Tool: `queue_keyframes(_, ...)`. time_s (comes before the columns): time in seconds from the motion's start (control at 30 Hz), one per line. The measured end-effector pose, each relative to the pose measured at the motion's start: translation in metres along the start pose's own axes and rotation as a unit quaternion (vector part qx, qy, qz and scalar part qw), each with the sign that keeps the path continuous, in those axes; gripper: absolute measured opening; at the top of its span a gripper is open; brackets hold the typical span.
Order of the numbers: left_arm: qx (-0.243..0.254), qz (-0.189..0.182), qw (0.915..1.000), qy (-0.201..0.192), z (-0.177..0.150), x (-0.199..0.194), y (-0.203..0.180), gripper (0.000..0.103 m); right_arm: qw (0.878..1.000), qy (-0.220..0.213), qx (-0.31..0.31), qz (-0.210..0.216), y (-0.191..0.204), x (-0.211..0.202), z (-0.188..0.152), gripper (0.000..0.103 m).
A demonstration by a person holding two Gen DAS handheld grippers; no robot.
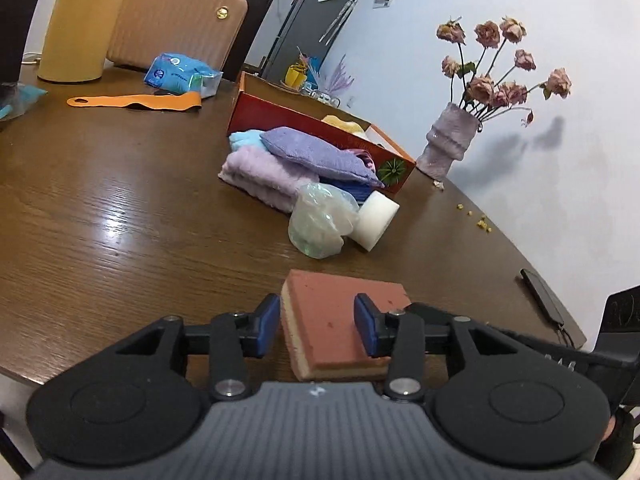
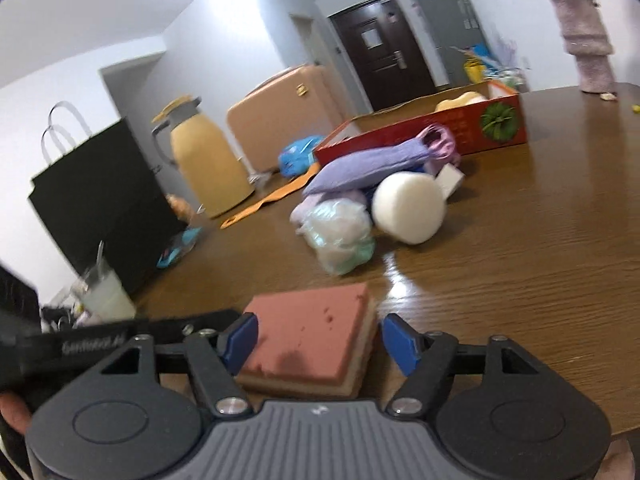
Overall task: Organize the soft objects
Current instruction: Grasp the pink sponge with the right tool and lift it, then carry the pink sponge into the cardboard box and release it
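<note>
I judge the flat pink-topped, cream-based rectangular sponge (image 1: pixel 340 320) light and compressible; both jaws stand apart around its side edges, the best hold.

A sponge (image 1: pixel 340 320) is set flat on the table (image 1: pixel 120 220), nearest the camera. Beyond it a plastic bag (image 1: pixel 320 220) is placed, with a foam roll (image 1: pixel 376 218) touching its right side. Behind these, folded towels (image 1: pixel 264 176) are stacked against a box (image 1: pixel 320 132). A vase (image 1: pixel 448 144) is stood right of the box.
</note>
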State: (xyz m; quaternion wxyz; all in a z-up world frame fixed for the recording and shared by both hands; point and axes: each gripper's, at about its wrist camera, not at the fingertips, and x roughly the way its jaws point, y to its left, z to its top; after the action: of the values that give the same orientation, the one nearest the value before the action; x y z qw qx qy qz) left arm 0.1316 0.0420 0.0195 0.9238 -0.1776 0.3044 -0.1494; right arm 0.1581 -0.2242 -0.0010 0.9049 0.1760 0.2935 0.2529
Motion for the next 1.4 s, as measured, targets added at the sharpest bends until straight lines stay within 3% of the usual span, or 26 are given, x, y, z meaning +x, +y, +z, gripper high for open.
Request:
queue_keyframes(0.1, -0.014, -0.007, 0.9999, 0.004, 0.003, 0.004, 0.007, 0.041, 1.000, -0.011, 0.004, -0.017, -0.001, -0.004, 0.002, 0.067)
queue_keyframes(0.27, -0.033, -0.031, 0.9986, 0.027, 0.001, 0.018, 0.014, 0.040, 1.000, 0.000, 0.010, -0.016, -0.004, 0.006, 0.001, 0.044)
queue_keyframes(0.33, -0.035, -0.045, 0.9977, 0.037, 0.000, 0.023, 0.015, 0.034, 1.000, 0.010, 0.015, -0.012, -0.006, 0.012, -0.001, 0.036)
queue_keyframes(0.5, -0.033, -0.063, 0.9969, 0.034, 0.009, 0.027, 0.015, 0.033, 1.000, 0.008, 0.008, -0.012, -0.006, 0.012, 0.007, 0.033)
queue_keyframes(0.63, -0.017, -0.085, 0.9963, -0.004, 0.052, 0.031, 0.004, 0.032, 1.000, -0.029, -0.005, -0.009, -0.001, 0.007, 0.041, 0.033)
queue_keyframes(0.73, 0.000, -0.089, 0.9952, -0.039, 0.108, 0.047, -0.004, 0.032, 0.997, -0.067, -0.042, -0.001, 0.003, 0.018, 0.094, 0.033)
queue_keyframes(0.87, 0.040, -0.068, 0.9945, -0.069, 0.200, 0.100, -0.011, 0.032, 0.994, -0.095, -0.062, 0.003, -0.004, 0.065, 0.176, 0.033)
queue_keyframes(0.97, 0.036, -0.044, 0.9972, -0.048, 0.257, 0.156, -0.002, 0.032, 0.995, -0.087, -0.055, -0.012, -0.017, 0.118, 0.231, 0.033)
queue_keyframes(1.07, 0.040, -0.016, 0.9988, -0.022, 0.291, 0.213, 0.010, 0.032, 0.997, -0.060, -0.031, -0.026, -0.035, 0.172, 0.270, 0.033)
queue_keyframes(1.23, 0.050, 0.021, 0.9981, 0.030, 0.293, 0.272, 0.033, 0.032, 0.999, 0.000, 0.016, -0.042, -0.068, 0.243, 0.281, 0.033)
queue_keyframes(1.4, 0.096, 0.049, 0.9931, 0.046, 0.273, 0.285, 0.044, 0.033, 0.997, 0.051, -0.007, -0.063, -0.072, 0.277, 0.266, 0.033)
